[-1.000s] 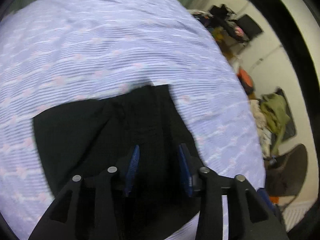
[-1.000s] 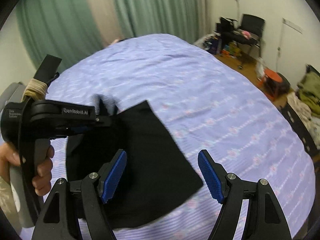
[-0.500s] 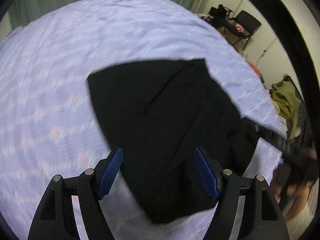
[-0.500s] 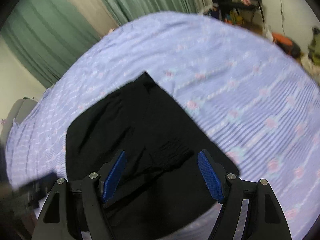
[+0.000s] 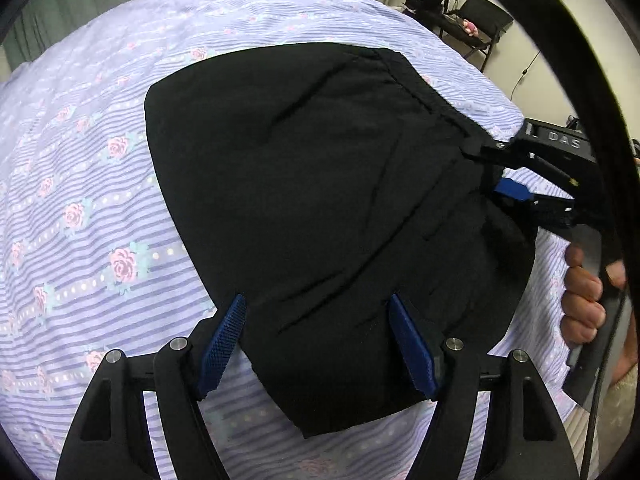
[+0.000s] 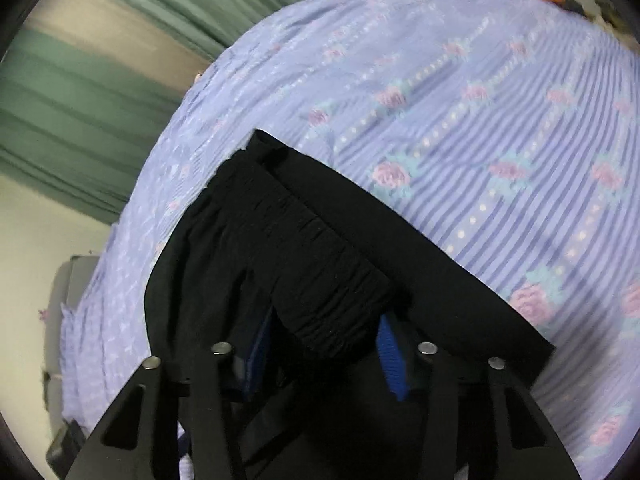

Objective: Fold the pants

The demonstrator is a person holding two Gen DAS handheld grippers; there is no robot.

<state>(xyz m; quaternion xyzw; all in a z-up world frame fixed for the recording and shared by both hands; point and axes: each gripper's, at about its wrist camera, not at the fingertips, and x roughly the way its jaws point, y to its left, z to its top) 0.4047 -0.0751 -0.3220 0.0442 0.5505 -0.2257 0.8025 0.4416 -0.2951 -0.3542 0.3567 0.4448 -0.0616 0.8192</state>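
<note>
The black pants (image 5: 328,208) lie folded into a compact stack on the lilac flowered bedsheet (image 5: 80,208). My left gripper (image 5: 320,344) is open and empty, hovering over the stack's near edge. My right gripper (image 6: 326,342) has its blue pads on either side of the gathered elastic waistband (image 6: 320,264), still apart and not clamped. It also shows in the left wrist view (image 5: 516,184) at the stack's right edge, held by a hand (image 5: 584,292).
The bedsheet (image 6: 500,140) covers the whole bed. Green curtains (image 6: 120,60) hang behind it. A black chair and clutter (image 5: 476,20) stand by the far wall, right of the bed.
My left gripper opened, let go of the pants and pulled back. My right gripper dropped low onto the waistband and its fingers narrowed around it.
</note>
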